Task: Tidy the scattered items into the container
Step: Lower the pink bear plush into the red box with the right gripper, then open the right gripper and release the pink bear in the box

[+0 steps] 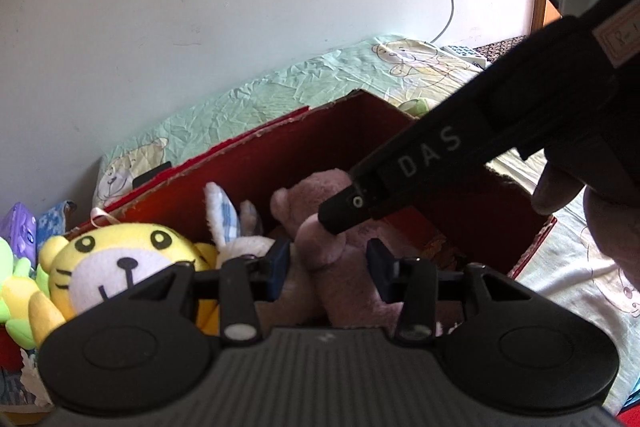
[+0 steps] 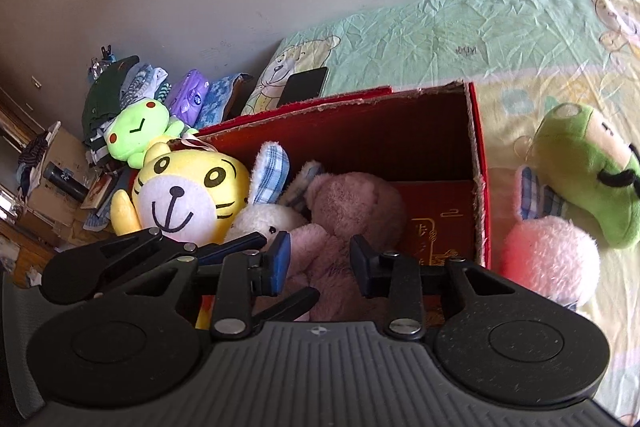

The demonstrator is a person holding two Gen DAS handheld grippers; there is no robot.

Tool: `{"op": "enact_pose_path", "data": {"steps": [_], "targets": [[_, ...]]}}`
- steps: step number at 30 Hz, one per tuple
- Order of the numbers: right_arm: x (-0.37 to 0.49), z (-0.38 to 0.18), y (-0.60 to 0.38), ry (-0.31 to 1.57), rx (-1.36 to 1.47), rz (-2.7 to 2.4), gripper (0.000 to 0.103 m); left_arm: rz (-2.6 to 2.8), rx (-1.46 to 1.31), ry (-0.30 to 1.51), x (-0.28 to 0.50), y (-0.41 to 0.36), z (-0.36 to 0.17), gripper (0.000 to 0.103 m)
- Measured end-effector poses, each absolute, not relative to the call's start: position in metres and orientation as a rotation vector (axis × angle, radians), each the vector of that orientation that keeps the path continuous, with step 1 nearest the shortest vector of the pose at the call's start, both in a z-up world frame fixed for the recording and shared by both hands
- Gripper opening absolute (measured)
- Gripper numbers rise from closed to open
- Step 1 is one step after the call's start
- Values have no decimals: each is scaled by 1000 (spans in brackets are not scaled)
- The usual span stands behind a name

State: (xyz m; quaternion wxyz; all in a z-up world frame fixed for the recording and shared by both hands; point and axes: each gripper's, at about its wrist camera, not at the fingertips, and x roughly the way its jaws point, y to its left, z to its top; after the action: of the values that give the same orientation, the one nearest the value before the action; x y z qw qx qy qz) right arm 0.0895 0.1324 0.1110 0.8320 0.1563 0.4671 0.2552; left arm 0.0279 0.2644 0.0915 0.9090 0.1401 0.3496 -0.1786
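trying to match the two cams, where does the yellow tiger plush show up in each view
Left wrist: yellow tiger plush at lower left, partly behind the left tool's linkage, at the red box's left end.
Right wrist: centre-left, above the right tool's left finger, beside the white bunny.
Shared landmark: the pink bear inside the red box.

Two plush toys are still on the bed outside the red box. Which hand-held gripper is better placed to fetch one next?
Probably the right hand-held gripper: it is open, and the pink plush and green plush lie just right of the red box in its view. The left wrist view shows neither.
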Motion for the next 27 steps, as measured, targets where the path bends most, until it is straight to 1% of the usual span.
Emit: {"op": "enact_pose_path", "data": {"steps": [3, 8, 16, 27], "targets": [[94, 105, 134, 1017, 422, 566, 37, -358, 271, 729, 27, 271, 93, 48], [90, 108, 151, 986, 348, 577, 38, -354, 216, 740, 19, 277, 99, 48], [90, 111, 137, 967, 398, 571, 38, -330, 195, 748, 24, 271, 99, 48], [77, 116, 125, 901, 359, 510, 38, -301, 191, 753, 22, 265, 103, 49]]}}
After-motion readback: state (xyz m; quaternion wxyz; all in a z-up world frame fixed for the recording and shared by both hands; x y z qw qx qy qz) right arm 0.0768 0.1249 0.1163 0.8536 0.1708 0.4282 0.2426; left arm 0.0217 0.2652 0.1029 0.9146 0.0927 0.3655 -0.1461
